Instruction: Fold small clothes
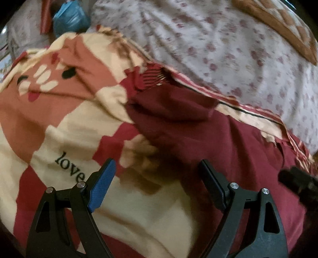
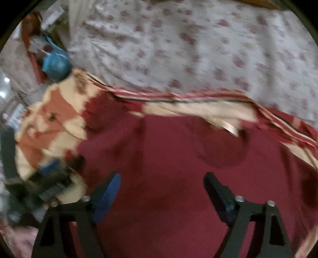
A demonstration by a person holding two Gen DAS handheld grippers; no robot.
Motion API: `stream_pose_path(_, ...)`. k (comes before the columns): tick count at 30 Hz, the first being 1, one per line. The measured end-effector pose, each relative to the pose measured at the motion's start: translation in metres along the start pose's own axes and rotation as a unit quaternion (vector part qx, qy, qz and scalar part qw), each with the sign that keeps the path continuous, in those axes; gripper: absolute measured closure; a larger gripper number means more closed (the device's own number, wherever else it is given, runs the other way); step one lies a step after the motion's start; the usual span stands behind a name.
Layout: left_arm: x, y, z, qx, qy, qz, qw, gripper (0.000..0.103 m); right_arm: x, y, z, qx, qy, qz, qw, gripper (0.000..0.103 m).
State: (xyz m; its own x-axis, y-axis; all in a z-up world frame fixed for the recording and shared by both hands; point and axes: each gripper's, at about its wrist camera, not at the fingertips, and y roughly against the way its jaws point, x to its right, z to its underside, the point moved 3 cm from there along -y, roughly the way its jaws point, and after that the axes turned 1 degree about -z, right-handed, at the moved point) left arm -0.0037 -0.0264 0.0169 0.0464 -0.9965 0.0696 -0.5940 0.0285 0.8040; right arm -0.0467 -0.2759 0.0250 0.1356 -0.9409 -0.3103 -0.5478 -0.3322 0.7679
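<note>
A dark red garment (image 1: 198,129) lies spread on a checked cream, red and salmon blanket (image 1: 59,139) printed with the word "love". My left gripper (image 1: 157,161) hangs open over the garment's left edge, with nothing between its blue and black pads. In the right wrist view the same garment (image 2: 178,148) fills the middle, and my right gripper (image 2: 162,174) stands open above it with nothing in its jaws. The left gripper (image 2: 49,178) shows blurred at that view's left, over the blanket (image 2: 59,111). A dark part of the right gripper (image 1: 298,182) enters the left view's right edge.
Beyond the blanket's striped border stretches a white sheet with small red flowers (image 1: 218,49), also in the right wrist view (image 2: 198,49). A blue bag (image 1: 69,17) sits at the far left. A brown checked cloth (image 1: 278,21) lies at the far right corner.
</note>
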Motion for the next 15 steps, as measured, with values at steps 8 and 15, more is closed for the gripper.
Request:
stream_pose_path(8, -0.005, -0.020, 0.000, -0.032, 0.019, 0.008, 0.9993, 0.017, -0.051, -0.052, -0.056, -0.016, 0.002, -0.119, 0.993, 0.034)
stream_pose_path(15, -0.008, -0.035, 0.001, -0.053, 0.027, 0.010, 0.9982, 0.017, -0.062, -0.105, -0.079, -0.075, -0.048, -0.173, 0.981, 0.040)
